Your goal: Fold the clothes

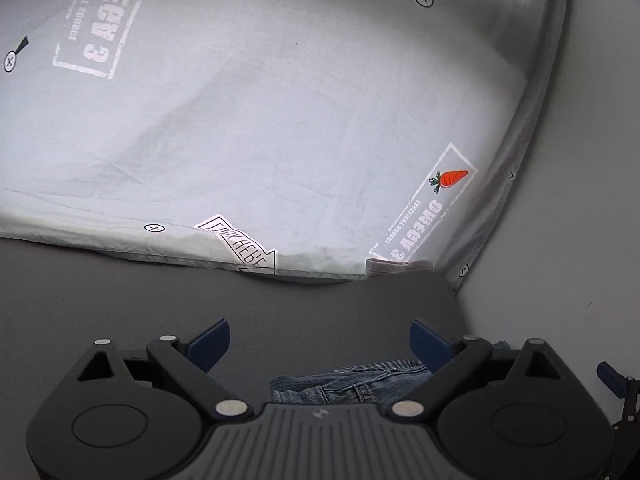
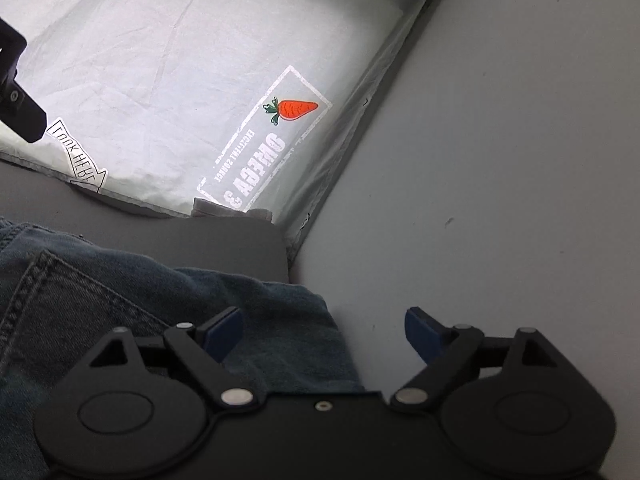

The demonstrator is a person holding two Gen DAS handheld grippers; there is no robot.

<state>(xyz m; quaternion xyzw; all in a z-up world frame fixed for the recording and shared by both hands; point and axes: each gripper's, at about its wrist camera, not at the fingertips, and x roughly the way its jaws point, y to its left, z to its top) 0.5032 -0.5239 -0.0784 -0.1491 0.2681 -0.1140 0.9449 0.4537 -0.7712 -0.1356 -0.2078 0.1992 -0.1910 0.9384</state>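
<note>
A: Item one, jeans; where, and why there?

B: Lying on the dark mat, just below the right gripper; a back pocket and its stitching face up; one denim edge runs off the mat onto the pale worktop. In the left view only a strip of the jeans shows, under the left gripper. Laid flat, I judge, so a fold can be started from an edge.

A: Grippers?

B: Left: jaws spread wide, nothing between them, mat beneath. Right: jaws spread wide; one blue pad over denim, the other over bare worktop; not pinching. Both look poised over the cloth rather than holding it.

A: Item two, surroundings?

B: Printed sheet, beyond the mat; carrot label near its corner; hem meets the mat's far edge.

A: Edges and room?

B: Mat corner close by the jeans' right edge; open worktop to the right, bare; mat ahead free up to the sheet. Room to drag or fold forward or rightward, I judge; left side is crowded by the other gripper.
</note>
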